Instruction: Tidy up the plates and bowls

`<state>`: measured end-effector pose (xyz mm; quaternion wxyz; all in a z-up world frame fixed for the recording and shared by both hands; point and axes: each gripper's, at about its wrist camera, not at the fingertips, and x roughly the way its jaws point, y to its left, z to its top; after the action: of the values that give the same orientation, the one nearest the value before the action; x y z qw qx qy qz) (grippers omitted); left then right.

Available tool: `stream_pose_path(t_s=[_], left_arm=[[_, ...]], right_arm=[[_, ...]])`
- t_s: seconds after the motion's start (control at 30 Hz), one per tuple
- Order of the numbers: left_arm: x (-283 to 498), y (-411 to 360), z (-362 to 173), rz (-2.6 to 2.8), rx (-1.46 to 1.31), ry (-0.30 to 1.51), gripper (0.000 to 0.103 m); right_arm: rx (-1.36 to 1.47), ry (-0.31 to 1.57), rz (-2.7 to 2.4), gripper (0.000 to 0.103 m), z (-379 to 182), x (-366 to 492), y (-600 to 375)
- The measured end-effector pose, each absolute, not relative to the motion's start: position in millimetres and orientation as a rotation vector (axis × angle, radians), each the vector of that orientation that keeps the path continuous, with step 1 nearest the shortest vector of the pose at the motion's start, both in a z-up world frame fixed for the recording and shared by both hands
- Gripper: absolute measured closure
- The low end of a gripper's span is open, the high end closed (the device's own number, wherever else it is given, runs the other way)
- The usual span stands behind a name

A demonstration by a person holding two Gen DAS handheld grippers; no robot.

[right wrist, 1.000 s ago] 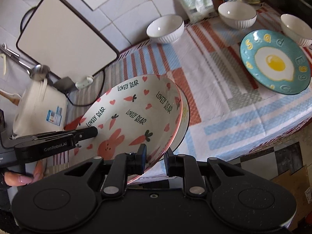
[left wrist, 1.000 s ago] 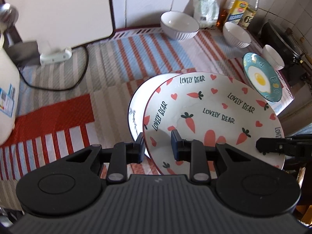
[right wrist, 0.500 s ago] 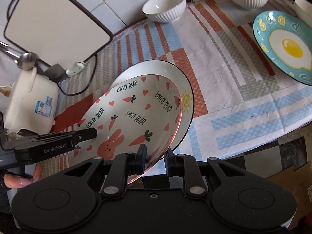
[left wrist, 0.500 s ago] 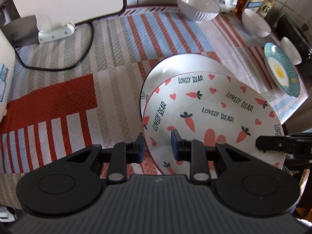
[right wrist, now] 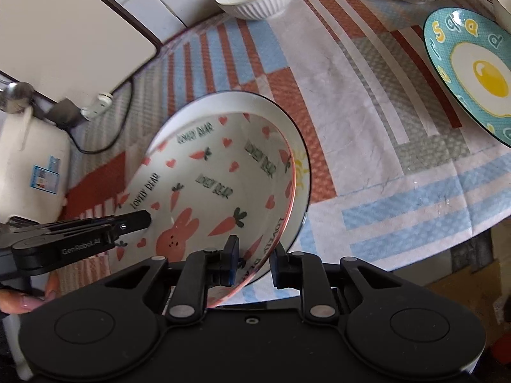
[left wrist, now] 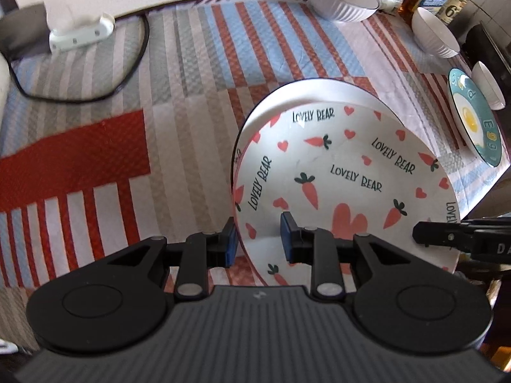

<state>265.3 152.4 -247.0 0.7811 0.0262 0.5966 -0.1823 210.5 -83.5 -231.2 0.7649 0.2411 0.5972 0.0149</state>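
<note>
Striped cloth [left wrist: 191,102] underlies carrot plate [left wrist: 335,175] pinched by left gripper [left wrist: 258,239] and right gripper [right wrist: 254,258].

carrot plate [right wrist: 204,188] clamped by right gripper [right wrist: 254,263], tilted

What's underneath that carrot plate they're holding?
Under the carrot plate lies another white plate with a dark rim. Only its edge and a small yellow sun drawing show; the rest of its face is covered. Below both is the striped tablecloth.
</note>
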Motion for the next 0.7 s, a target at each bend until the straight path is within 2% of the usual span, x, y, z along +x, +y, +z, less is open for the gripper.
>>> stream_pose_path(t_s=[0.4, 0.57, 0.7], left_arm=[[270.6, 148.7, -253.3, -0.359, 0.074, 1.33, 0.077], [267.5, 137.2, -252.1, -0.331, 0.132, 1.322, 0.076], [270.4, 129.0, -254.6, -0.311, 0.166, 1.321, 0.076]], right_arm=[[0.365, 1.32, 0.027, 0.075, -229.1, 221.6, -69.9], [0.279, 1.328, 0.001, 0.066, -232.4, 218.5, -54.3], [0.195, 1.329, -0.068, 0.065, -234.7, 218.4, -41.7]])
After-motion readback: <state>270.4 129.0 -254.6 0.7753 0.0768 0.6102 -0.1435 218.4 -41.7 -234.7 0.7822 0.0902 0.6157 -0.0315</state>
